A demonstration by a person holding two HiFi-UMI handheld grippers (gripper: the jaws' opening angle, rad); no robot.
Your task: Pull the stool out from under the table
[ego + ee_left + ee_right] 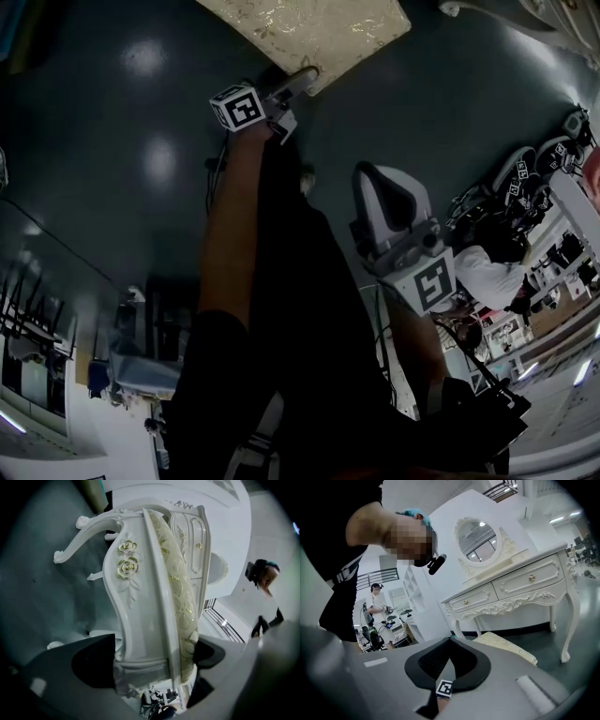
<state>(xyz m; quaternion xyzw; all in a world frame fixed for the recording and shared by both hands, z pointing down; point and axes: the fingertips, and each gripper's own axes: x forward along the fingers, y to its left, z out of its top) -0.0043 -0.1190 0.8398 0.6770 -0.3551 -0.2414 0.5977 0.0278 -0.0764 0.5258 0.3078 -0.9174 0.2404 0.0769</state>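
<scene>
The left tool is being clamped on the stool edge at 12 o'clock, warranting a straight, level pull.

The left hand-held gripper clamps the seat edge of the white stool.

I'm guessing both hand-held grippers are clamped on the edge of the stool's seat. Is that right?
Not quite. Only the left hand-held gripper is clamped on the edge of the stool's seat. The right gripper view shows the right hand-held gripper with its jaws together on nothing, and the stool lying beyond it, untouched.
</scene>
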